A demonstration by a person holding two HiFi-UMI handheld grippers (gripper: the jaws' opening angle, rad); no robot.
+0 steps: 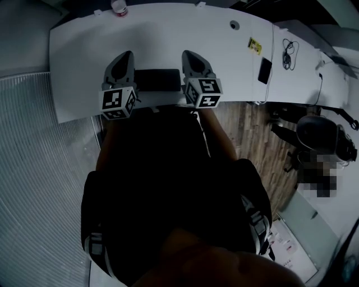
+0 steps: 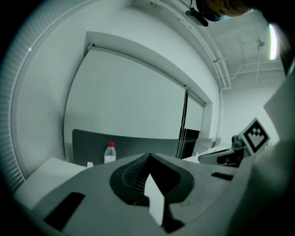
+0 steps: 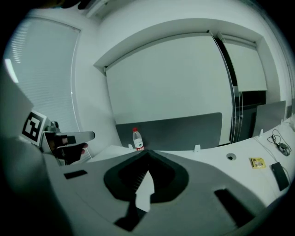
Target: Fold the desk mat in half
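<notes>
Head view: left gripper (image 1: 124, 56) and right gripper (image 1: 189, 55) hang side by side over the white desk (image 1: 78, 50), upper centre, with the dark desk mat (image 1: 160, 79) between them. Left gripper view: jaws clamped tight on a pale corner of the desk mat (image 2: 155, 197), lower centre. Right gripper view: same story, jaws pinched on its other corner (image 3: 143, 190).

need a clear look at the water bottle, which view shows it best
The right gripper view: the water bottle stands upright, red cap and label clear against the grey divider. In the left gripper view its lower part is hidden. The head view cuts it off at the top edge.
</notes>
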